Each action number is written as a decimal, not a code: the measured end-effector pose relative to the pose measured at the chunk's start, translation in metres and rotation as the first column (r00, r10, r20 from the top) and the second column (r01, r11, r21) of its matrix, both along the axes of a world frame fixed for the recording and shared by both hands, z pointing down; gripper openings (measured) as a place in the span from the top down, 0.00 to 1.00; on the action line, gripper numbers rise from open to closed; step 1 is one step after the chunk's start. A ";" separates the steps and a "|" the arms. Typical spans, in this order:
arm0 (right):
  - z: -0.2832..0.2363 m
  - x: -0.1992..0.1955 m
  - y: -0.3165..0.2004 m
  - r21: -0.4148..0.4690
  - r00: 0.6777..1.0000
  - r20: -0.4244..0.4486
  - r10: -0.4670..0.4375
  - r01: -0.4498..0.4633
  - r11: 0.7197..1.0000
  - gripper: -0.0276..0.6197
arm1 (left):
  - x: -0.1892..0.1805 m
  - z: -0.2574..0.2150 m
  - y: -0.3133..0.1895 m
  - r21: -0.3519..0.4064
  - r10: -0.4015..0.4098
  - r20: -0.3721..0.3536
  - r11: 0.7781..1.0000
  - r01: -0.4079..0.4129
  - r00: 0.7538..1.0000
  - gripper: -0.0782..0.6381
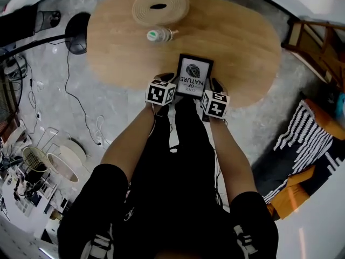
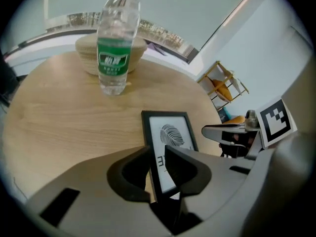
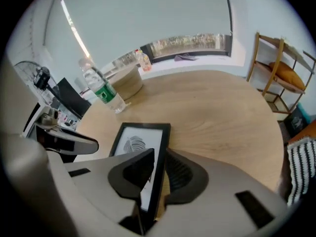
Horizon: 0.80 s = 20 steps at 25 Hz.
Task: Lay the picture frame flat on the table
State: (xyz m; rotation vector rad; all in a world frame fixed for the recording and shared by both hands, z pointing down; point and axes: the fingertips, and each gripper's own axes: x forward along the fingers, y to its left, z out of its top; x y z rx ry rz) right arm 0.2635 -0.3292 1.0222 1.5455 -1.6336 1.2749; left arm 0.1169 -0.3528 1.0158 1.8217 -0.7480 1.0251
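picture frame [image 1: 194,75] wording readable overhead, bottle [image 2: 116,38] label side-on

**Black picture frame [image 1: 194,75] held at the table's near edge**

The frame is a slim black rectangle in portrait format, around a white print with a dark leaf above the words "OF NATURE". It sits at the 6 o'clock side of the oval wooden table [image 1: 124,47], its top edge pointing to 12 o'clock and its face turned up. It leans back rather than standing upright. Whether its lower edge touches the wood cannot be told. The left gripper [image 1: 171,86] clamps its 8 o'clock edge and the right gripper [image 1: 211,90] its 4 o'clock edge.
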 end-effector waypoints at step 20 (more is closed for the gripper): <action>-0.523 -0.070 -0.057 0.738 0.995 -0.093 0.026 0.051 0.673 0.93 | -0.052 -0.497 -0.070 0.683 0.077 -0.260 0.720 0.127 0.963 0.85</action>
